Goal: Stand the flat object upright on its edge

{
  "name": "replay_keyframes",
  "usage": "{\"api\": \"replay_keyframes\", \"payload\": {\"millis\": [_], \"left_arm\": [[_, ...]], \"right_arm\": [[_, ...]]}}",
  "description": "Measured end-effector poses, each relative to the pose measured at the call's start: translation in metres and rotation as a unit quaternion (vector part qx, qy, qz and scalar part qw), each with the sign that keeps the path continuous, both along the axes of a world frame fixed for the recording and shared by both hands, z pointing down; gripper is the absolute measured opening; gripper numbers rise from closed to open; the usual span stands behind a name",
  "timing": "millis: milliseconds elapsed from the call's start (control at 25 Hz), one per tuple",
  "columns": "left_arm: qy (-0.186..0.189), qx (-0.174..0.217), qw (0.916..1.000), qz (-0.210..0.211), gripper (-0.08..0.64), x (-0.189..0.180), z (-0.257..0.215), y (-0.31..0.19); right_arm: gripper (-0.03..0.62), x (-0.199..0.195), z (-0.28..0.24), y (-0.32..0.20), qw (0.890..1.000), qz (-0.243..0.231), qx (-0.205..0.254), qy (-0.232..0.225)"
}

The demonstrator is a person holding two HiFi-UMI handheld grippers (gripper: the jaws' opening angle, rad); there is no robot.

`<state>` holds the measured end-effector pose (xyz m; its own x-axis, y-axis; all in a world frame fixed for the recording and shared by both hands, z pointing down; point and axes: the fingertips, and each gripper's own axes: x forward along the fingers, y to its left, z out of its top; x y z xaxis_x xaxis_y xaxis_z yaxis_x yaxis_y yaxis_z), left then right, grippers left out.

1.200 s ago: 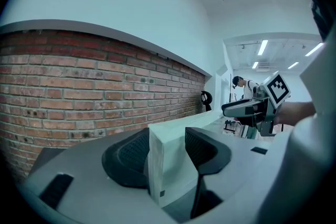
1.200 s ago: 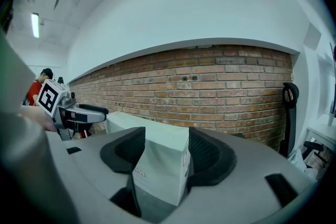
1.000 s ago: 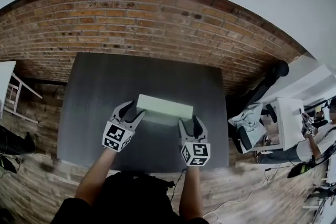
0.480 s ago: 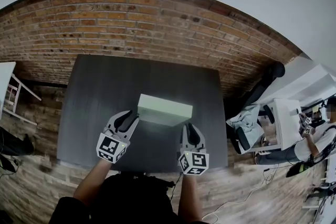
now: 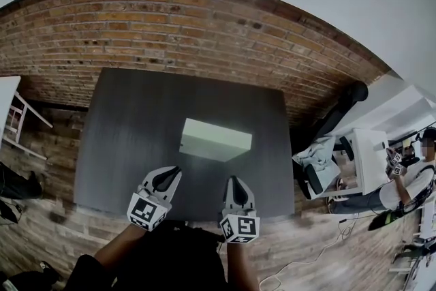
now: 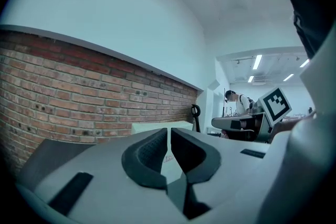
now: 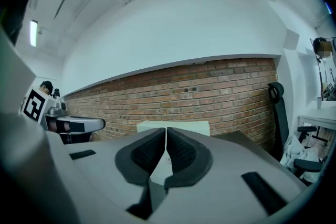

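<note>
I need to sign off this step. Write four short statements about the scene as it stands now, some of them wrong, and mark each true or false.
1. The white box stands on its edge on the dark table. True.
2. The left gripper holds the box. False: its jaws have just closed on nothing, and it sits apart from the box, by the table's near edge.
3. The right gripper is shut. True: its jaws have just closed, with nothing between them.
4. White tiles cover the wall behind the table. False: a brick wall stands there.
</note>
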<state>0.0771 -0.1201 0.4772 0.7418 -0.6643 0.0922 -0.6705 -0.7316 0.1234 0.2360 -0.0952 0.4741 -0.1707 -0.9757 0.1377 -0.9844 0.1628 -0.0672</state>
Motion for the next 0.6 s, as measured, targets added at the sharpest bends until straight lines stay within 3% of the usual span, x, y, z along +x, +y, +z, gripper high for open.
{"api": "replay_keyframes", "payload": {"millis": [120, 280, 600], "left_arm": [[0.010, -0.001, 0.9999, -0.005, 0.049, 0.000, -0.004, 0.016], [-0.003, 0.008, 1.0000, -0.001, 0.049, 0.001, -0.001, 0.030], [0.003, 0.000, 1.0000, -0.007, 0.049, -0.004, 0.007, 0.039]], "right_arm": [[0.026, -0.012, 0.002, 0.016, 1.000, 0.002, -0.004, -0.009], [0.025, -0.025, 0.007, 0.037, 0.999, 0.007, -0.009, -0.035], [0.025, -0.037, 0.011, 0.052, 0.999, 0.002, -0.010, -0.035]]}}
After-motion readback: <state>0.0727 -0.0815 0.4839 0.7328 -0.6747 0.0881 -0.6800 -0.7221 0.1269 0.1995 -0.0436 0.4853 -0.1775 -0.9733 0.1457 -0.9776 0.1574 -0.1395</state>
